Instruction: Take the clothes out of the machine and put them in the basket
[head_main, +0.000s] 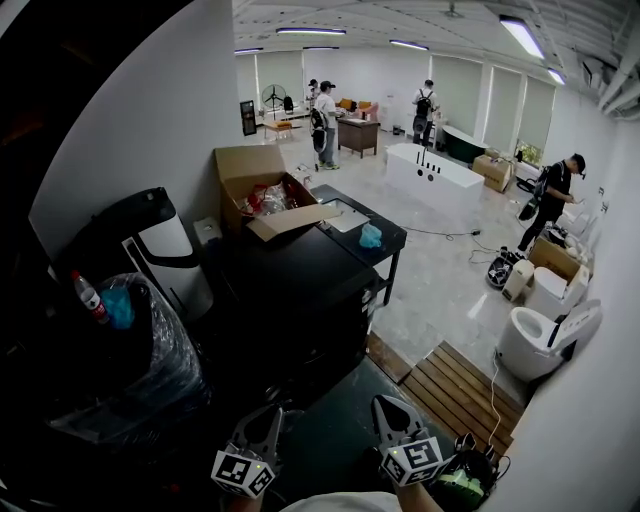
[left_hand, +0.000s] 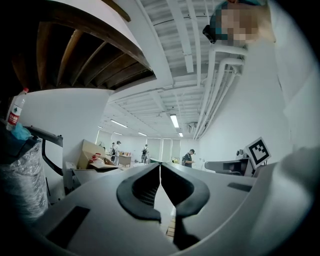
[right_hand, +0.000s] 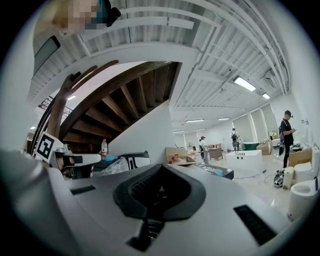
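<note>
Beside a white wall (head_main: 150, 120), a dark surface (head_main: 300, 268) carries an open cardboard box (head_main: 250, 170).
Nearer, the left gripper (head_main: 268, 420) and right gripper (head_main: 390, 408) show jaws pressed together (both empty).

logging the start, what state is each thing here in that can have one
left gripper, shut, empty
right gripper, shut, empty
box, flaps open
bottle, upright, capped
toilet, lid up
</note>
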